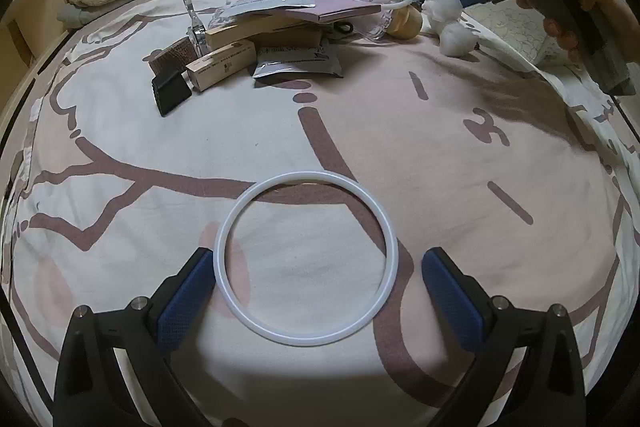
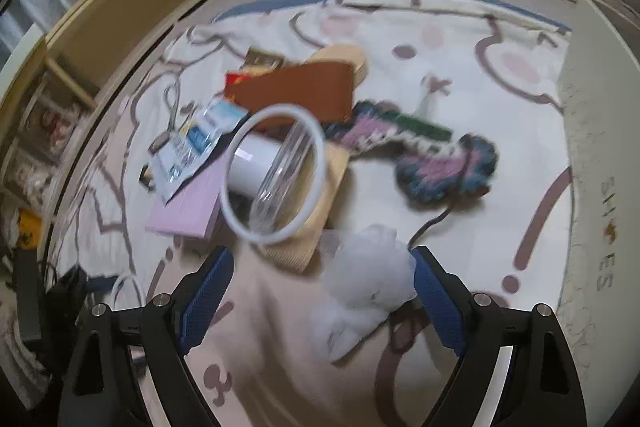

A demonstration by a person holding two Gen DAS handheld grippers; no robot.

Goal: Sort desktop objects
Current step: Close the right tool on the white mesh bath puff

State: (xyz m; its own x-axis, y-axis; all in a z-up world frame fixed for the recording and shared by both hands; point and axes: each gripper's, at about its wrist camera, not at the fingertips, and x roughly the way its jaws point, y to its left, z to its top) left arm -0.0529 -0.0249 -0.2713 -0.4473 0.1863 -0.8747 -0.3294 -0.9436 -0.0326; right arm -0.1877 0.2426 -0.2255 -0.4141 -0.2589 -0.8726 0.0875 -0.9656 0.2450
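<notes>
White rubbery ring (image 1: 306, 258), thin round band, lies flat on the patterned cloth, apart from the pile and nearest the left wrist camera.

Second white ring (image 2: 275, 180) stands tilted, propped against a clear glass jar (image 2: 285, 175) lying on its side; a white cylinder (image 2: 256, 167) shows through the hoop.

Lilac flat notebook (image 2: 186, 209) lies under a clear-and-blue printed sachet (image 2: 196, 147).

Brown leather-like wallet (image 2: 304, 93) lies flat at the far side of the pile.

Crocheted multicolour yarn piece (image 2: 432, 157), pink, blue and green, spreads flat beside the jar.

White fluffy cotton wad (image 2: 360, 291), blurred, lies just beside one blue pad.

Two tan cardboard boxes (image 1: 224, 63), long, stacked askew.
</notes>
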